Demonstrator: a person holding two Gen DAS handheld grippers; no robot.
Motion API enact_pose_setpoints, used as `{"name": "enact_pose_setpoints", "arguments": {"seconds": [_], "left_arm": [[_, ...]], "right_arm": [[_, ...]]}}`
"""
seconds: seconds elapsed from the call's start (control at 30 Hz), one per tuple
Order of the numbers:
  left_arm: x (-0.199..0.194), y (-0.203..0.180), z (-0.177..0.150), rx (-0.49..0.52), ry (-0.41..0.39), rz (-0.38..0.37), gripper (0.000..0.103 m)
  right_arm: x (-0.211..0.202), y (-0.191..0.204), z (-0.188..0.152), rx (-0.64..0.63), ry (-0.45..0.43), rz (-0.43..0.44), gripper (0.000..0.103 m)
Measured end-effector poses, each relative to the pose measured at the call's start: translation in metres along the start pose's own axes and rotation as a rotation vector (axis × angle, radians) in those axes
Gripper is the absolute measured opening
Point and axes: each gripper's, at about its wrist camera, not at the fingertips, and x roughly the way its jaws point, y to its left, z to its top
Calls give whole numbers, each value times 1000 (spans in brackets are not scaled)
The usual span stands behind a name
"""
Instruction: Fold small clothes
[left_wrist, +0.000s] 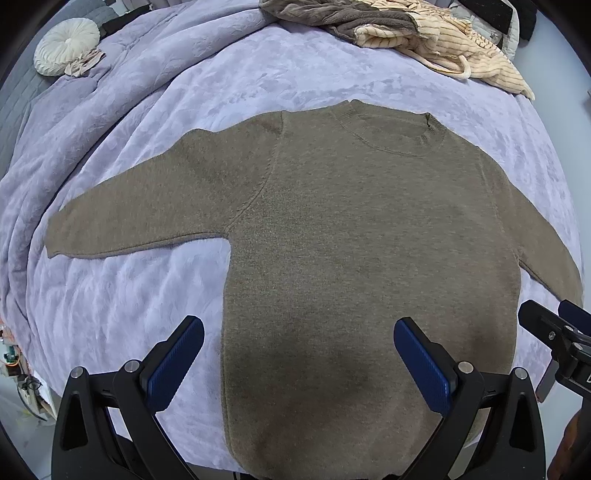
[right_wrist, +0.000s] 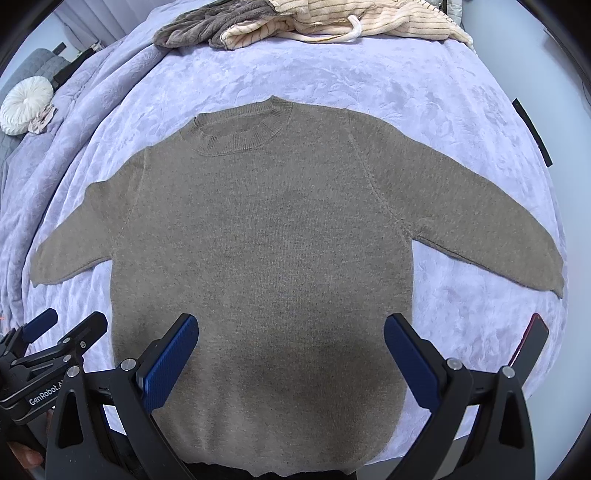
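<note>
lavender bedspread (left_wrist: 332, 74) covers the whole work surface, plush and a bit rumpled toward the left edge. on it the brown knit sweater (left_wrist: 369, 240) lies flat, face up, neck away from us, hem nearest us at the bed edge, both sleeves spread out to the sides. nothing folded yet, so we judge we're at the very start.

far end of the bed: a pile of other clothes, a striped cream garment (left_wrist: 443, 40) on a grey fleece one (left_wrist: 332, 14), well apart from the sweater. round white cushion (left_wrist: 66, 44) at the far left. a dark phone-like slab (right_wrist: 532, 339) sits near the right bed edge, just beside our right tool; hard to tell what it is.

left gripper (left_wrist: 299, 354) is released, jaws wide, hovering over the hem, left side of the body. right gripper (right_wrist: 291, 350) also released, jaws wide, over the hem. neither touches fabric as far as we can see.

risks from here:
- thick knit: pinching one layer only means the back stays down and the fold skews.
- plush cover can get caught in the pinch with the sweater and drag along.
- hem is at the bed edge; a pull toward us could slide the garment off.
- the grippers are close together, so crossing them for a sleeve fold risks a clash.
- right sleeve sweep could knock the slab.
</note>
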Motion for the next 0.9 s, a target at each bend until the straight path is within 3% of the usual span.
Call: {"name": "enact_pose_setpoints", "arguments": {"seconds": [0.27, 0.57, 0.9], "left_arm": [[12, 4, 0, -4, -17, -7, 103], [33, 12, -5, -45, 49, -67, 103], [43, 42, 0, -114, -9, -213, 103]], "right_arm": [[9, 7, -3, -26, -34, 3, 101], [21, 19, -5, -54, -6, -5, 101], [27, 43, 2, -77, -49, 0, 101]]}}
